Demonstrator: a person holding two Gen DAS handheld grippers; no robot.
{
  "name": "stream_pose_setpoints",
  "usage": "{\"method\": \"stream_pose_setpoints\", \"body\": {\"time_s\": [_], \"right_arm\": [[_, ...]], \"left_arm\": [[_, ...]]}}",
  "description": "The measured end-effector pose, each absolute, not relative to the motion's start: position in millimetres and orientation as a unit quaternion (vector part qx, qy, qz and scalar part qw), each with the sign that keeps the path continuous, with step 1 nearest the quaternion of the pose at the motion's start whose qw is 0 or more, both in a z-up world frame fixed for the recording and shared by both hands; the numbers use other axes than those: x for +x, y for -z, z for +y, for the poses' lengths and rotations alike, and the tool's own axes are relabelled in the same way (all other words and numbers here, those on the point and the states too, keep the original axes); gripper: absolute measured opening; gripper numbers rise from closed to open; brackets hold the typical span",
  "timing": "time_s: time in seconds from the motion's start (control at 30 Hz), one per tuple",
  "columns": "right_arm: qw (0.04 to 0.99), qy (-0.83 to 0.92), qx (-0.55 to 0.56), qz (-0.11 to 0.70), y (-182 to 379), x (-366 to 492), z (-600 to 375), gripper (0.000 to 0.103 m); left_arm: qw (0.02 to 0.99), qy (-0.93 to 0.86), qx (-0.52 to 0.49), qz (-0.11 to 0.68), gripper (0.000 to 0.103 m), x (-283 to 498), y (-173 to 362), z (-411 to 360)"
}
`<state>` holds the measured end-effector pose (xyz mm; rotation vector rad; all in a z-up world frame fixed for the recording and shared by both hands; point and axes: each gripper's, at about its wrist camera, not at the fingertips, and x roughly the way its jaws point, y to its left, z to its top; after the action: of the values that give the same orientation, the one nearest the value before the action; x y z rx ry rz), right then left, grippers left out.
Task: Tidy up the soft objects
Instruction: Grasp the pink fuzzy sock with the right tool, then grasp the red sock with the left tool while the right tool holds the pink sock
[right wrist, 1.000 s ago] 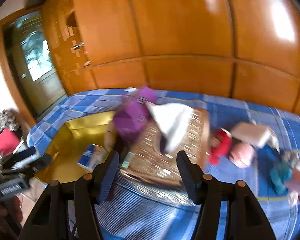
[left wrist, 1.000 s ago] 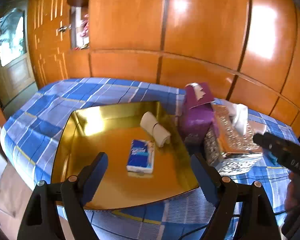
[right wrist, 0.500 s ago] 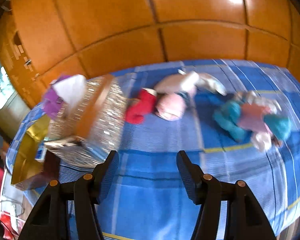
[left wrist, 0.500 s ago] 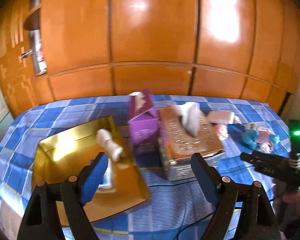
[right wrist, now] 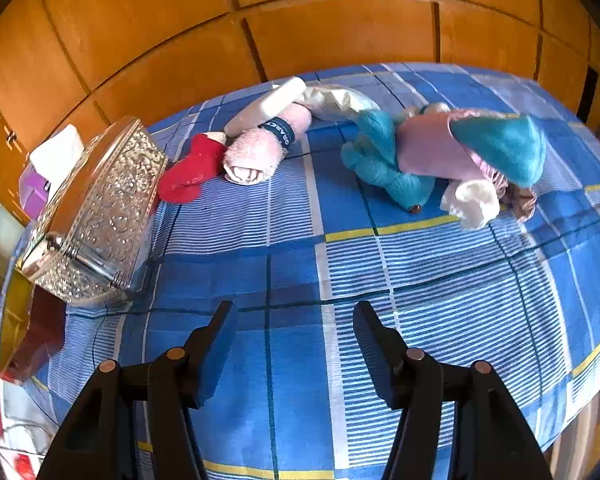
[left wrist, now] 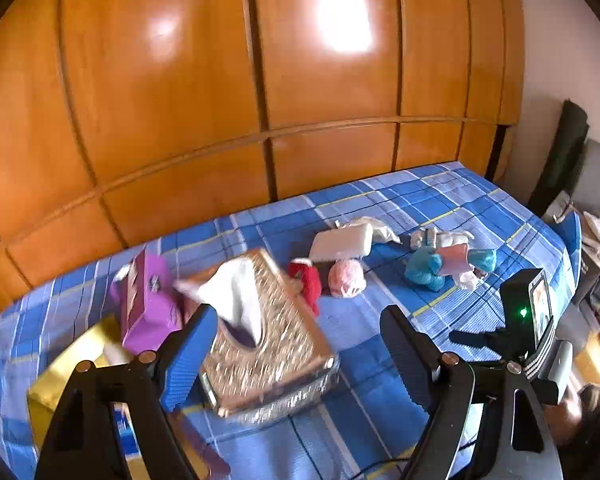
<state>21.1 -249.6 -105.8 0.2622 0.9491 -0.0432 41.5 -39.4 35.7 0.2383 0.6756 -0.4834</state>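
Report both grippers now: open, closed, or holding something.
Left gripper: open, holding nothing.
Right gripper: open, holding nothing.

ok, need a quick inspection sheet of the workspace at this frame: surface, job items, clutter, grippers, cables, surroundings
Surface: blue plaid cloth over the table, lying flat where visible.
Job's things: red sock, rolled pink towel, white packet and a teal-and-pink soft pile, grouped along the far side.
Clutter: glittery tissue box, purple box and gold tray at the left.
Grippers: left gripper open, holding nothing; right gripper open, holding nothing, above bare cloth.
Cables: dark cable on the near edge in the left wrist view.
Surroundings: wooden wardrobe panels behind the table.
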Motion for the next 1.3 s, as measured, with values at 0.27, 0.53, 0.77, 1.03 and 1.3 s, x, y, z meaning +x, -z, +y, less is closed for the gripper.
{"method": "stream_pose_setpoints", "body": {"time_s": [0.27,0.53,0.77,1.03,1.3], "right_arm": [[0.883,-0.003,0.169,0.437,94,70,-251,0.061],[0.869,0.019,0.255,0.424,100,150,-261,0.064],[0.849,0.022,0.248,0.465,120,198,-255,0.063],[0.853,0.029,0.188,0.486,114,176,-274,0.028],[0.845,0.020,0.193,0.498,115,124,-311,0.030]], "left_arm": [[0.909,0.235,0.118,0.324,0.084,64,-46,-47],[0.907,0.227,0.092,0.343,0.084,83,-42,-37],[0.903,0.234,0.084,0.350,0.084,96,-40,-37],[0.894,0.250,0.123,0.350,0.084,111,-45,-68],[0.852,0.266,0.127,0.432,0.083,153,-24,-128]]}}
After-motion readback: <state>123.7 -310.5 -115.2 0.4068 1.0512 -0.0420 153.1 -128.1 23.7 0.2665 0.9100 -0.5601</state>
